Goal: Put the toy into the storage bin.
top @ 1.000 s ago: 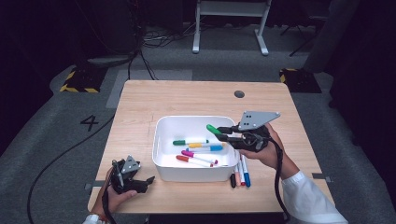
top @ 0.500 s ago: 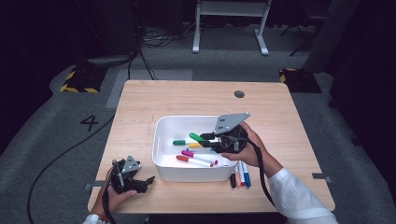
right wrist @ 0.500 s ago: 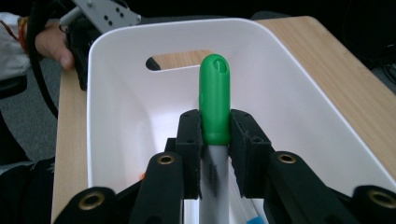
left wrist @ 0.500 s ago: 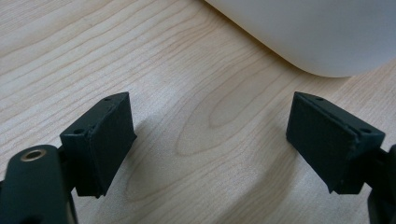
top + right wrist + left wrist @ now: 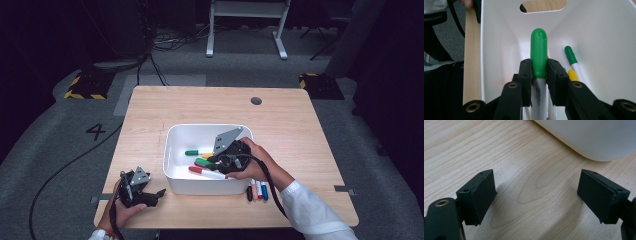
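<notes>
A white bin [image 5: 176,176] sits in the middle of the wooden table and holds several markers. My right gripper [image 5: 207,161] reaches down into the bin from its right side, shut on a green-capped marker [image 5: 539,55] that sticks out past the pads, pointing along the inside of the white bin [image 5: 599,37]. Another green-capped marker [image 5: 571,57] and a yellow one [image 5: 572,75] lie on the bin floor. My left gripper [image 5: 161,192] rests at the table's front left, open, with bare wood between its pads [image 5: 477,195]; the bin's rounded corner [image 5: 596,140] lies just beyond.
Three markers, black, red and blue [image 5: 257,191], lie on the table [image 5: 300,130] right of the bin by the person's right wrist. A round hole [image 5: 256,101] is in the far tabletop. A cable trails off the left edge to the floor.
My right gripper has carried the green-capped marker leftwards and down from above the bin's right rim into the bin. The left gripper has stayed where it was.
</notes>
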The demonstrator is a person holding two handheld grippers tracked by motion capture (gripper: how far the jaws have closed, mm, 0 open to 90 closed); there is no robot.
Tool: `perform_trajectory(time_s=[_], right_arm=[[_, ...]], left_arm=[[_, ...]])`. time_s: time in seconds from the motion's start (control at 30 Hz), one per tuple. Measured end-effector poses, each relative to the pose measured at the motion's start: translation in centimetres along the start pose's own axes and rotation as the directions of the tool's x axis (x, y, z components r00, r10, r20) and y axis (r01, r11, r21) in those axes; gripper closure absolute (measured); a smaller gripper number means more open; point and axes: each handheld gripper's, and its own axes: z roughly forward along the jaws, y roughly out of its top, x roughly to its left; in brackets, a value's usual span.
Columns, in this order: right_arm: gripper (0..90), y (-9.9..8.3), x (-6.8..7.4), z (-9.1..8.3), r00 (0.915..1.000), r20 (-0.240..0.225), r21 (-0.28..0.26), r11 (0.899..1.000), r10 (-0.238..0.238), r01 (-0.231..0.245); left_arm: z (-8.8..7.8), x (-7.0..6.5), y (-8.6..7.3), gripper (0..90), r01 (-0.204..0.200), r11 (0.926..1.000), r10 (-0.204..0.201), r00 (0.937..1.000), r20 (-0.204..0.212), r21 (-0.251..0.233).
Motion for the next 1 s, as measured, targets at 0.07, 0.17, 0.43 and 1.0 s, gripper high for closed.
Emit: perform_trajectory(time_s=[0.07, 0.17, 0.43, 1.0], right_arm=[[75.0, 0.1, 0.1, 0.1, 0.9999, -0.007, 0.009, 1.000, -0.007, 0.007], [75.0, 0.2, 0.3, 0.3, 0.9999, -0.014, 0.019, 1.000, -0.007, 0.007], [74.6, 0.8, 0.6, 0.6, 0.9999, -0.012, 0.037, 0.999, -0.003, 0.003], [57.0, -0.1, 0.1, -1.1, 0.9979, 0.055, -0.083, 0.996, 0.034, -0.029]], left_arm=[[0.0, 0.0, 0.0, 15.3, 0.000, 1.0000, 0.000, 1.0000, 0.000, 0.000], [0.0, 0.0, 0.0, 15.3, 0.001, 1.0000, -0.001, 1.0000, 0.000, 0.000], [0.0, 0.0, 0.0, 15.3, 0.001, 1.0000, -0.001, 1.0000, 0.000, 0.000], [0.0, 0.0, 0.0, 15.3, 0.000, 1.0000, 0.000, 1.0000, 0.001, 0.000]])
